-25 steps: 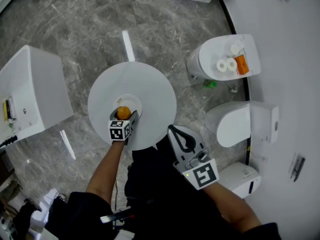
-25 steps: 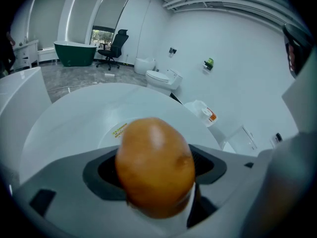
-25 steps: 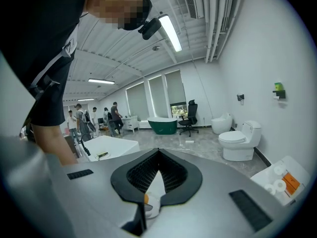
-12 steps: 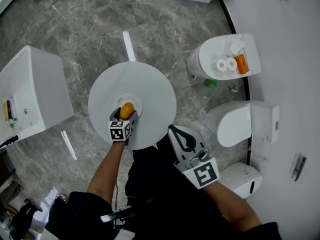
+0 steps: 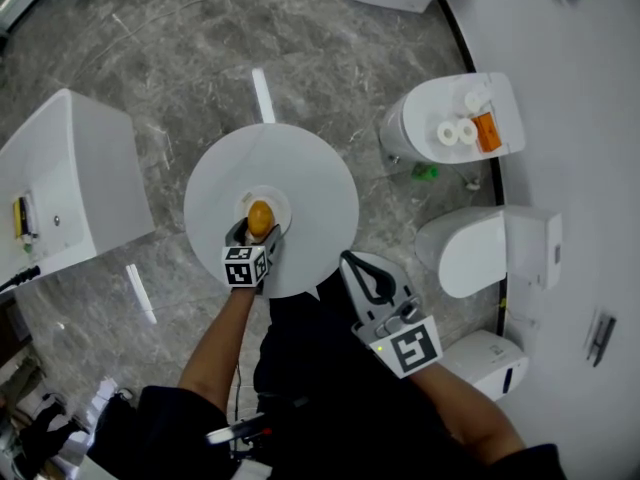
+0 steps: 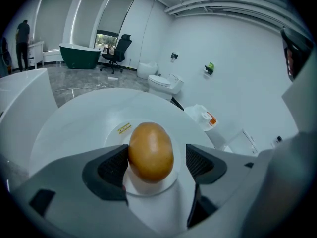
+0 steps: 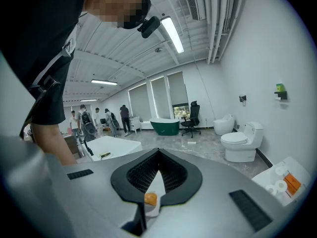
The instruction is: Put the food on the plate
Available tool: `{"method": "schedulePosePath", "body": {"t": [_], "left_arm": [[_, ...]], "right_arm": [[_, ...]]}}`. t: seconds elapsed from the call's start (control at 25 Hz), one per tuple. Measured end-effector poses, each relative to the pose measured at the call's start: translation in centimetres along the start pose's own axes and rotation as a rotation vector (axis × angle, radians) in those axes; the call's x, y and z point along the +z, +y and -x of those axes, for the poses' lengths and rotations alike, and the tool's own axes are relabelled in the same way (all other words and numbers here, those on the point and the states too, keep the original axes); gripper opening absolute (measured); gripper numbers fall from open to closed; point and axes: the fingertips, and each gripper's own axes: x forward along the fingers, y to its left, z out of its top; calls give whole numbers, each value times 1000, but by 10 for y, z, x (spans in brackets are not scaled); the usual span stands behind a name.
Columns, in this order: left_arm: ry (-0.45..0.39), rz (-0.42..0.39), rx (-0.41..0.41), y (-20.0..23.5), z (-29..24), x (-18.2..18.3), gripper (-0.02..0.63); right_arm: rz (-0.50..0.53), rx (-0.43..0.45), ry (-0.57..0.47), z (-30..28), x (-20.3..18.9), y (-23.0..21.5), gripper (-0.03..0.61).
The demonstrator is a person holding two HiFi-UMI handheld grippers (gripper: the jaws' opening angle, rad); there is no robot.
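Bright white bathroom showroom.
Grey marbled stone floor (image 5: 150, 48); white ceramic toilets (image 5: 415, 128) along the white wall (image 5: 590, 68); dark green bathtub (image 6: 79, 51).

Glossy smooth food (image 6: 150, 151), matt white plate (image 6: 119, 132) and table (image 6: 74, 118), polished grey marble floor (image 5: 150, 58).

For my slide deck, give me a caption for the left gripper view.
Left gripper, jaws apart, flanking a brown egg-shaped food resting on the small white plate on a round table.

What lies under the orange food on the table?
A small white plate, which sits on the round table. The food covers the plate's middle, so that part cannot be seen.
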Motion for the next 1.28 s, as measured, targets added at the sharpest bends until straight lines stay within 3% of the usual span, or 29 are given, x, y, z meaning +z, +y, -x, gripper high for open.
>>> {"method": "schedulePosePath", "body": {"t": [0.84, 1.28], "left_arm": [[-86, -8, -20, 8, 26, 11, 353], [-198, 29, -50, 0, 65, 38, 353]], "right_arm": [[23, -40, -30, 21, 2, 28, 5], [20, -38, -69, 14, 12, 43, 5]]}}
